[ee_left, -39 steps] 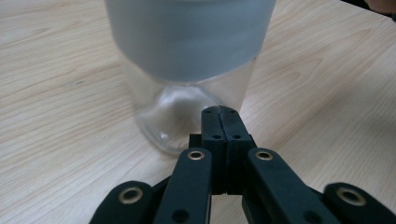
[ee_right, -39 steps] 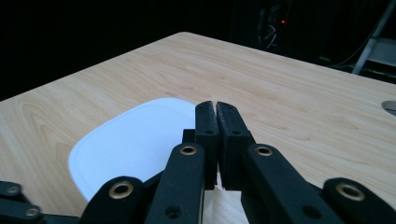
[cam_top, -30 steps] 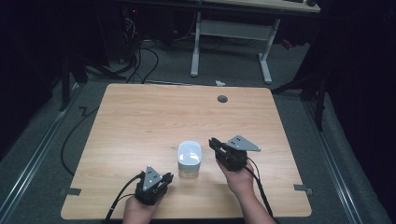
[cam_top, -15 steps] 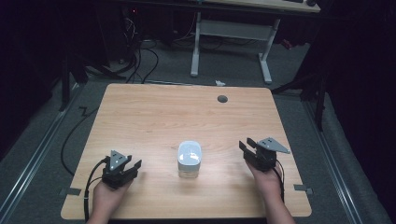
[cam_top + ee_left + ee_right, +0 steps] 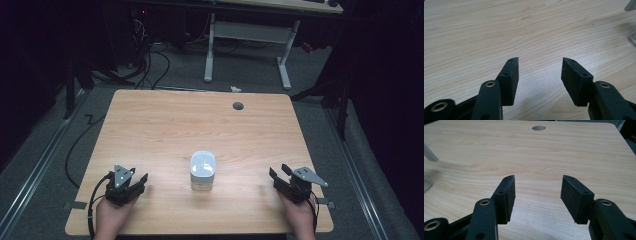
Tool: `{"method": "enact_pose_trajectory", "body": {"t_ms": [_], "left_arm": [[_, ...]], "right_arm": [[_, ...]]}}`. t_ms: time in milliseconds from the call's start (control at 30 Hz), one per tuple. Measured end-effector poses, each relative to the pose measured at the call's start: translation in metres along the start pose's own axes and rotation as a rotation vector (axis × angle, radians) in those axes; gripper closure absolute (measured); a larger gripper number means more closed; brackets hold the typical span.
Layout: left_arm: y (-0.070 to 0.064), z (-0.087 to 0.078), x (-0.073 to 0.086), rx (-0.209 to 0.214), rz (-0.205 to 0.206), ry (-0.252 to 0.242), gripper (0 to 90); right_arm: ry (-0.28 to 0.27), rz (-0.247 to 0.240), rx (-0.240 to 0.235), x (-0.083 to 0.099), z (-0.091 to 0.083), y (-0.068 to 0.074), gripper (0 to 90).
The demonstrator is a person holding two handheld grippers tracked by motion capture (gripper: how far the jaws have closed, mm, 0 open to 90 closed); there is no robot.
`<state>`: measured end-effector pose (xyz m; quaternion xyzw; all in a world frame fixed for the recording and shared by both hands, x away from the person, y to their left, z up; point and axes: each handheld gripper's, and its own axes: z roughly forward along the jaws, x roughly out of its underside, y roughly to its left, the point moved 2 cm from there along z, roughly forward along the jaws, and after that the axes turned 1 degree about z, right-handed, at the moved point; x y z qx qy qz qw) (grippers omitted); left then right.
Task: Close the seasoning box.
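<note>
Standing near the middle of the wooden table (image 5: pixel 165 125), toward its near edge, a clear container with a white lid (image 5: pixel 203 170) sits upright between the two grippers and well apart from both. It looks like glass or hard plastic, so I judge it stiff, smooth and likely slippery, possibly breakable; the straight side walls below the lid seem the safest place to clamp. The left gripper (image 5: pixel 131 181) rests near the table's near-left corner, jaws spread wide on nothing. The right gripper (image 5: pixel 279 172) rests near the near-right corner, jaws equally wide and empty. A cable hole (image 5: pixel 238 105) lies at the far side.
</note>
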<state>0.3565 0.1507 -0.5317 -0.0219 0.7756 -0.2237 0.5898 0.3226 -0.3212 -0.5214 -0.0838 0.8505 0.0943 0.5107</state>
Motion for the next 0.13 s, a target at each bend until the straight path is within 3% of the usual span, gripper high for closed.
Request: {"method": "enact_pose_trajectory", "body": {"t_ms": [133], "left_arm": [[-0.0005,-0.0040,-0.0007,0.002,-0.011,-0.009,49.2]], "right_arm": [[0.020,0.020,-0.014,0.0021,0.0031,0.0007,41.4]]}}
